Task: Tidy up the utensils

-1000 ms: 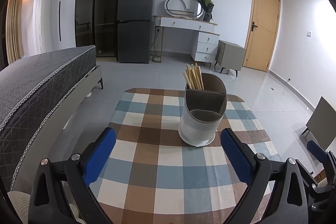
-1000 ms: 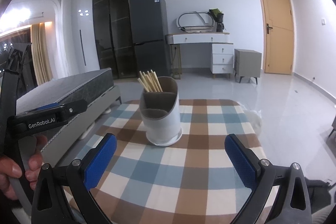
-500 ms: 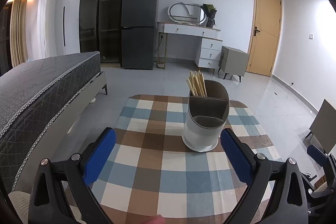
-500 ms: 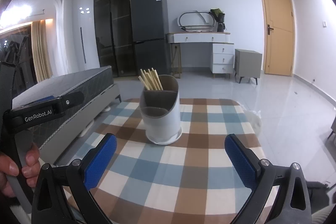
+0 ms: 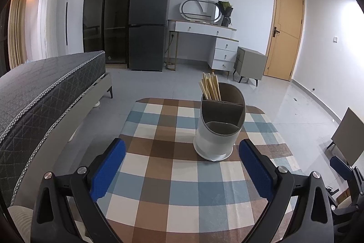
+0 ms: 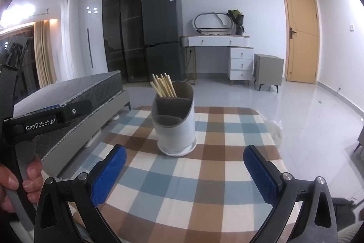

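Seemingly at rest between steps, both tools hover over a bench (image 5: 182, 177) draped in a soft brown, blue and cream checked cloth. At far left of the right wrist view, a hand (image 6: 13, 183) curls around the grey handle of the left hand-held gripper (image 5: 182, 165), its ribbed blue pads spread wide apart and carrying nothing. Further along stands the task's container, a white utensil holder (image 5: 217, 126) of smooth oval form with a slanted grey rim and inner dividers, set upright on the cloth near mid-bench, just beyond the open pads. A bundle of pale wooden chopsticks (image 5: 210, 87) leans out of its tall rear compartment; the lower front pocket appears empty. At right, the right hand-held gripper (image 6: 185, 167) likewise has its textured blue pads held wide apart, empty. No loose utensils show on the cloth, which suggests the sorting is either complete or awaiting more items. Behind, a quilted grey bed (image 5: 45, 88) flanks the bench.
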